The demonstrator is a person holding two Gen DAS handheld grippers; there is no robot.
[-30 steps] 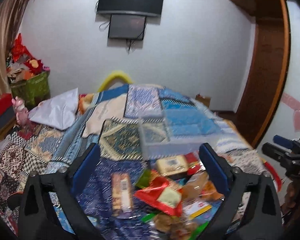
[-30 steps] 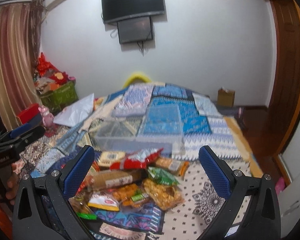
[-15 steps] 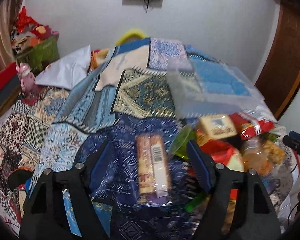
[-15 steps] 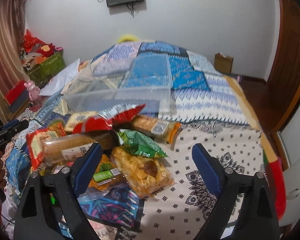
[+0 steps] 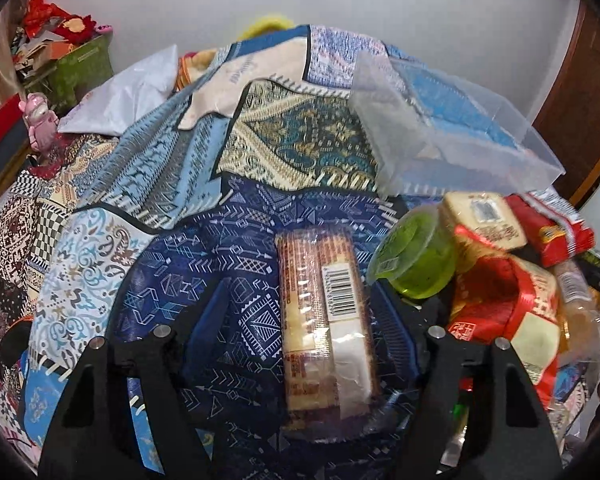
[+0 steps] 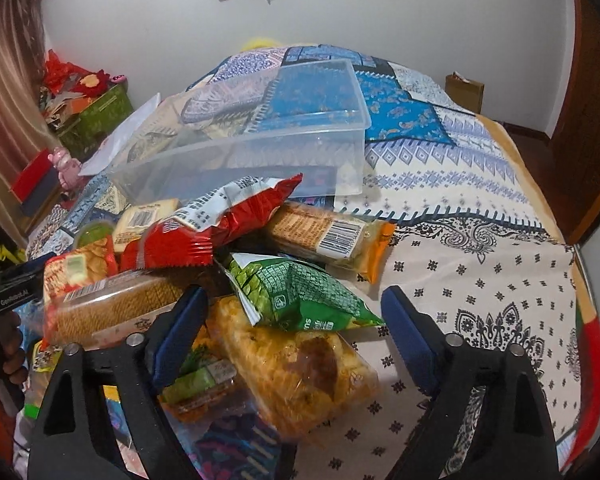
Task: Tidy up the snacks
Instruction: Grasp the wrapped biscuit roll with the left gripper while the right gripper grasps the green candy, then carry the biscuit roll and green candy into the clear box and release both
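- Since a second ago, both grippers have been lowered and tilted down toward the bed; the wall screen has nearly left view and the snack pile now fills the lower frames.
- The left gripper (image 5: 304,320) is seen spread wide, nothing held, its blue pads straddling a long biscuit pack (image 5: 326,328) that lies flat on the dark blue cloth (image 5: 204,256).
- The right gripper (image 6: 294,328) is likewise spread and empty, poised over a clear pack of yellow snacks (image 6: 296,372) with a green bag (image 6: 300,300) lying on top of it.
- The clear plastic bin (image 6: 252,140), judged the likely destination, sits empty just behind the pile.
- To do the pickup well, the biscuit pack should probably be pinched across its narrow width near the middle, so it lifts level and does not sag.
- A green cup (image 5: 414,260) sits just beside the left gripper's right finger and could be knocked during closing.
- On the right, the green bag and a red bag (image 6: 224,220) overlap their neighbours, so anything pulled from beneath may drag others along.
- A pink toy (image 5: 40,120) and a green box (image 5: 84,68) stand well apart at the far left.
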